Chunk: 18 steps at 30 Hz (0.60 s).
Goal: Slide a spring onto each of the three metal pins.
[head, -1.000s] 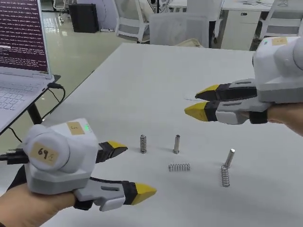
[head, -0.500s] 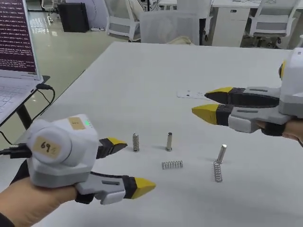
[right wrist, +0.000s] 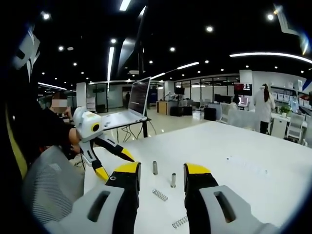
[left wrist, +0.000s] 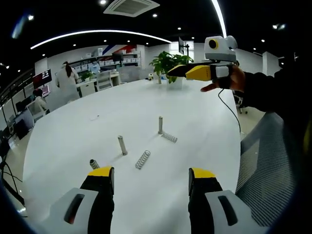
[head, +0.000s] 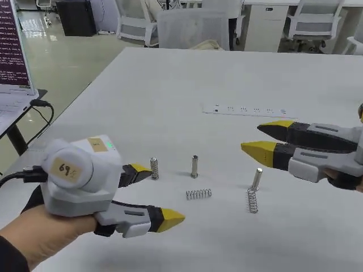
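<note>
We are holding the left gripper (head: 157, 194) and right gripper (head: 258, 137) with fingers open, empty. The left pin (head: 153, 161) is wearing a spring (head: 153, 170); the middle pin (head: 194, 166) and right pin (head: 257, 178) are waiting.

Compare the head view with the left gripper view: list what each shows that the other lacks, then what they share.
Head view's own: a laptop and its cable. Left gripper view's own: a potted plant and ceiling lights. Shared: the table, three pins, one already wearing a spring, two loose springs, the open left hand-held gripper and the open right hand-held gripper.
</note>
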{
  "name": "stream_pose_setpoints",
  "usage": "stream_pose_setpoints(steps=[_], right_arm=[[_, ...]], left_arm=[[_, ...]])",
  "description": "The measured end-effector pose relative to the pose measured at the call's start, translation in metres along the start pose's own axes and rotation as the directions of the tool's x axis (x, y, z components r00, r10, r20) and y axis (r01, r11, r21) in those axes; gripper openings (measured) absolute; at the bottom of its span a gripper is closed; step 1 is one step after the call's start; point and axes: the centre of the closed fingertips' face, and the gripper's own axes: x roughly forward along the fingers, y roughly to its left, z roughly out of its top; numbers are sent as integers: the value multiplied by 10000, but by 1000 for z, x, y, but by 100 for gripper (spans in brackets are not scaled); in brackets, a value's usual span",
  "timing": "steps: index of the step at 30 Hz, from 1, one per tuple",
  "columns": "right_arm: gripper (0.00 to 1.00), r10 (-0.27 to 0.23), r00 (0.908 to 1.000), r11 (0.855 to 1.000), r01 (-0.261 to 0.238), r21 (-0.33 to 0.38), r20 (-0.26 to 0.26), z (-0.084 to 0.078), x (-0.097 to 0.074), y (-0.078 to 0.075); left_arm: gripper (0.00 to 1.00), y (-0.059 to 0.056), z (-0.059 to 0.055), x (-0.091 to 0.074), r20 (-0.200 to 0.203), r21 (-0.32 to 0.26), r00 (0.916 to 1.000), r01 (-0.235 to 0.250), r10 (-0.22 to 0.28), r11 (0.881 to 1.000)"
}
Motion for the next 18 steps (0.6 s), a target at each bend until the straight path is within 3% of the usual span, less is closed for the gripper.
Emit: stream_pose_setpoints(steps=[18], right_arm=[[35, -291, 9990, 9954, 321, 904, -343, -39, -20, 7]], left_arm=[[52, 6, -7, 32, -396, 197, 9983, 429, -421, 9989]])
